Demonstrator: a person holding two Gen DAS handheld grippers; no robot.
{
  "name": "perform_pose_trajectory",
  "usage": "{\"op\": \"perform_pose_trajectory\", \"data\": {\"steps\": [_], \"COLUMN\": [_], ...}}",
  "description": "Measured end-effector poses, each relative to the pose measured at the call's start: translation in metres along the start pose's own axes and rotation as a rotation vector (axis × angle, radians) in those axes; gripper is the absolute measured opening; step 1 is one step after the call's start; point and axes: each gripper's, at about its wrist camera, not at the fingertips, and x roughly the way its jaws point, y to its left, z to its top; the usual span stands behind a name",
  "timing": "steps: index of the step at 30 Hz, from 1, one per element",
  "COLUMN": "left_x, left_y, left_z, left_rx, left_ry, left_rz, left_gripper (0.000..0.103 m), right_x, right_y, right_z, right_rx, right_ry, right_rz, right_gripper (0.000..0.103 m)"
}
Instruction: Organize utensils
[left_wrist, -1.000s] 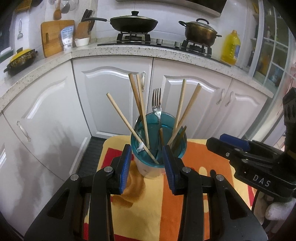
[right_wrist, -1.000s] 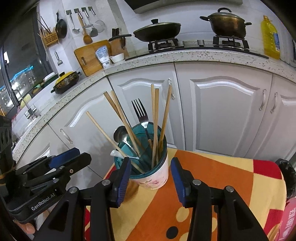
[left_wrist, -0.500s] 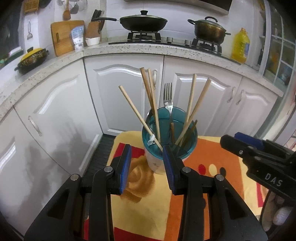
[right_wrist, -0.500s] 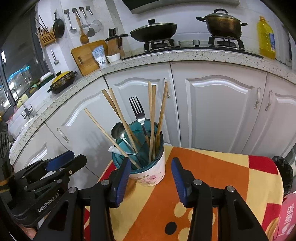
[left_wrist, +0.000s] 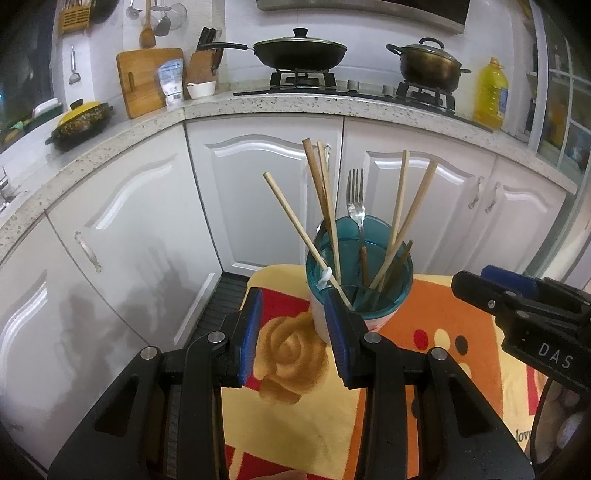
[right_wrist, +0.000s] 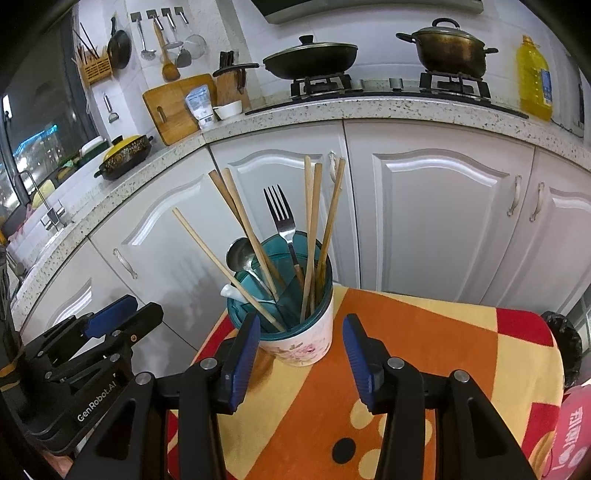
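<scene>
Teal-lined floral ceramic holder (right_wrist: 295, 332), upright on patterned cloth (right_wrist: 424, 332), 12 o'clock from both grippers: contains wooden chopsticks (right_wrist: 312, 229), steel fork (right_wrist: 282, 218), spoon (right_wrist: 238, 254). Left gripper (left_wrist: 293, 332), right gripper (right_wrist: 299, 354): released, empty. Utensils appear gathered; stage indeterminate.

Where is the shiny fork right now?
The fork stands tines-up in the teal cup among the wooden chopsticks, centre of both views, on the colourful cloth.
</scene>
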Motion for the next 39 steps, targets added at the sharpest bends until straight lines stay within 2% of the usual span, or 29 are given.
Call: {"op": "perform_pose_trajectory", "data": {"steps": [4, 14, 39], "left_x": [-0.004, -0.009, -0.012], "left_y": [0.002, 0.005, 0.007], "left_z": [0.000, 0.002, 0.002], "left_rx": [-0.002, -0.010, -0.019], "left_ry": [-0.008, -0.025, -0.040], "left_rz": [0.004, 0.013, 0.028], "left_gripper": [0.034, 0.034, 0.034], "right_x": [-0.002, -0.005, 0.001], "right_y": [0.005, 0.008, 0.008], "right_z": [0.001, 0.004, 0.001], "right_rx": [-0.016, -0.026, -0.046], "right_ry": [-0.006, -0.022, 0.005], "right_rz": [-0.001, -0.006, -0.007], "right_gripper": [0.054, 0.054, 0.055]}}
